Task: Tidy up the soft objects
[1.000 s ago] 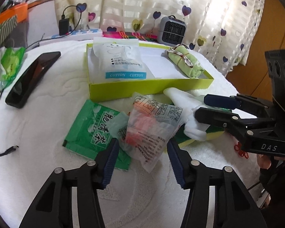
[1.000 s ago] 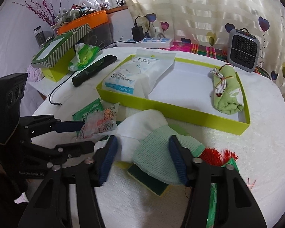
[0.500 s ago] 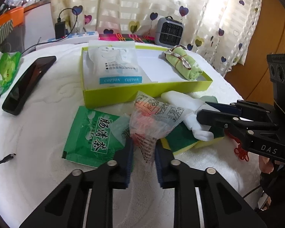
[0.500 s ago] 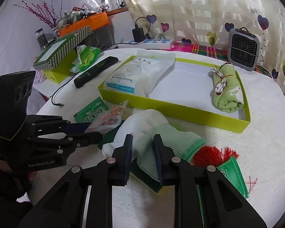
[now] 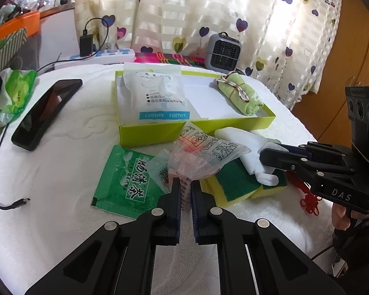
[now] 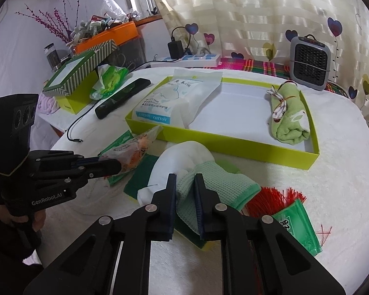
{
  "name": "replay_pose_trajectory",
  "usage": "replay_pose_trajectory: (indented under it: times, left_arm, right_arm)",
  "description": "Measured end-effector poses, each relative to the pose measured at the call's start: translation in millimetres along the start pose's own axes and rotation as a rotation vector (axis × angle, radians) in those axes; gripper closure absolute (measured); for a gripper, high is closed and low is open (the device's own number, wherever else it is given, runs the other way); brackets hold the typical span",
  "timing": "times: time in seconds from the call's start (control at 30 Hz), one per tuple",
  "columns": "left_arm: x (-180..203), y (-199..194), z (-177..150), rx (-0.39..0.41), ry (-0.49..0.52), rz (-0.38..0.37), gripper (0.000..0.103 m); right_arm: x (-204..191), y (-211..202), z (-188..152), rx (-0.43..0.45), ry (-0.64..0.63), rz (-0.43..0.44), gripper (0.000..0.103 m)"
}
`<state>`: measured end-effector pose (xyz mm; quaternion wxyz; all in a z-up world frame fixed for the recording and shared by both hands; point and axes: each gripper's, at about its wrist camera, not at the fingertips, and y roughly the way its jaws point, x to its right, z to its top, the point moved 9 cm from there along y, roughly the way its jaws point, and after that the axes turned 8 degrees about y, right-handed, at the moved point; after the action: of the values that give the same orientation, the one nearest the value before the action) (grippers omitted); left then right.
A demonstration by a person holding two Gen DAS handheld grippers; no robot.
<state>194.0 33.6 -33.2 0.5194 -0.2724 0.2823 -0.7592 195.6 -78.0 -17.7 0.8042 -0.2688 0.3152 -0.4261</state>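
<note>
My left gripper (image 5: 184,184) is shut on the near edge of a clear plastic bag (image 5: 204,152) with orange contents, which lies partly on a green sachet (image 5: 125,184) and a yellow-green sponge (image 5: 233,179). The jaws of my right gripper (image 6: 185,179) are closing, and their pads pinch the knitted green cuff of a white glove (image 6: 223,182) that lies over the sponge (image 6: 140,179). Behind them stands a lime-green box (image 6: 233,147) holding a cotton pack (image 6: 179,98) and a rolled green towel (image 6: 290,118). The left gripper (image 6: 118,166) shows at the left, holding the bag (image 6: 132,150).
A black phone (image 5: 46,110) and a cable end (image 5: 19,201) lie at the left on the white cloth. A red tassel (image 6: 273,196) and another green sachet (image 6: 297,223) sit right of the glove. A small grey heater (image 6: 310,64) and a power strip (image 6: 199,59) stand at the back.
Both grippers went from wide open to pinched: the left one closed on the plastic bag's edge and lifted it slightly, the right one closed on the glove's green cuff, bunching it.
</note>
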Motion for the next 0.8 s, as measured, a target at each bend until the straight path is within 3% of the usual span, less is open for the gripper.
replay_pose_trajectory:
  times: [0.8]
  left_arm:
    - [10.3, -27.8, 22.3, 0.068, 0.032, 0.020, 0.096]
  right_arm:
    - [7.7, -37.2, 16.7, 0.113, 0.084, 0.034, 0.094]
